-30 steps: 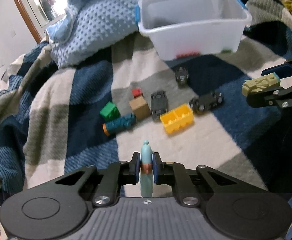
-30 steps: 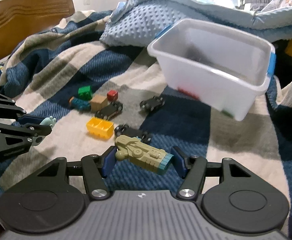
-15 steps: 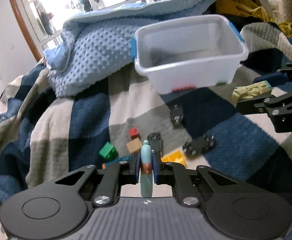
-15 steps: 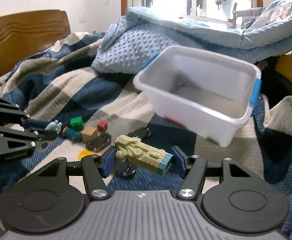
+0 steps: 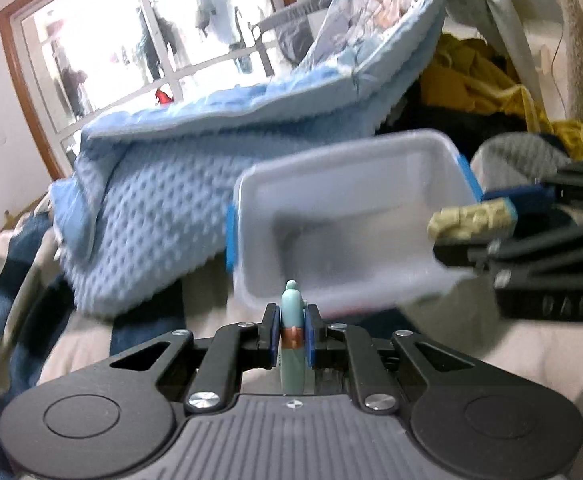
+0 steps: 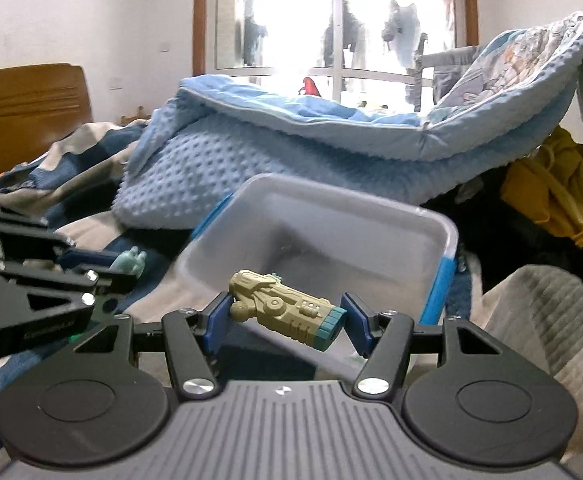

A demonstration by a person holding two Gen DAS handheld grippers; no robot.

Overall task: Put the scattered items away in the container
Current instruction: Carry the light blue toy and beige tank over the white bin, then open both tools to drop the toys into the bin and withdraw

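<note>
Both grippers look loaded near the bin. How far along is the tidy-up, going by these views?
Done: cannot confirm; the clear bin interior looks blurred and nothing inside it shows clearly.
In hand: the left gripper is shut on a pale teal toy figure; the right gripper is shut on a tan toy blaster. Both sit in front of the bin's near wall.
Left: both drops. Any toys on the plaid blanket are out of view.

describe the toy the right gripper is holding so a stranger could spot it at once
Find the clear plastic bin with blue handles on the checked bedspread. Just in front of it, the right gripper clamps a khaki toy blaster lengthwise. Its teal-tipped muzzle sets it apart from the pale teal figure nearby.
</note>
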